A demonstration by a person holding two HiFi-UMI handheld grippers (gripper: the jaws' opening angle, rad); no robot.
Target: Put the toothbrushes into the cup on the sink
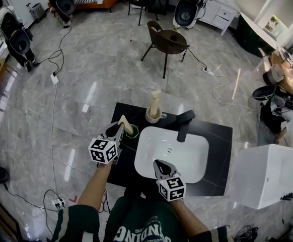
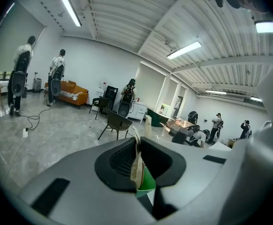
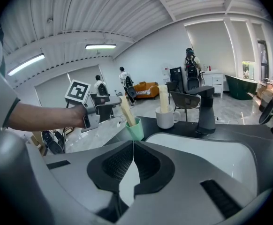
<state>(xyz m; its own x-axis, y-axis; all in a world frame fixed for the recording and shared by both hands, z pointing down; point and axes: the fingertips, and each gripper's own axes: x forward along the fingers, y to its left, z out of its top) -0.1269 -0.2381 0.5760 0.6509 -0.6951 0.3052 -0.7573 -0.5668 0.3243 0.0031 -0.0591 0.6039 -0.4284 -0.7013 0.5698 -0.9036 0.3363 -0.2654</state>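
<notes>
A cream, packaged toothbrush [image 1: 127,124] stands slanted with its lower end in a small green cup [image 1: 132,134] on the left of the black counter [image 1: 219,150]. My left gripper [image 1: 120,128] is shut on this toothbrush [image 2: 137,163], with the green cup [image 2: 147,181] just below the jaws. A second cream toothbrush [image 1: 155,103] stands in a white mug [image 1: 153,117] behind the white sink [image 1: 151,150]. My right gripper [image 1: 157,164] hovers over the sink's front edge, shut and empty [image 3: 133,146]. The right gripper view shows the green cup [image 3: 135,129], the mug [image 3: 165,118] and the left gripper [image 3: 109,105].
A black faucet [image 1: 185,122] rises behind the basin, right of the mug. A white cabinet [image 1: 267,174] stands to the right of the counter. A dark chair [image 1: 166,41] and floor cables [image 1: 222,92] lie beyond. People stand farther back in the room.
</notes>
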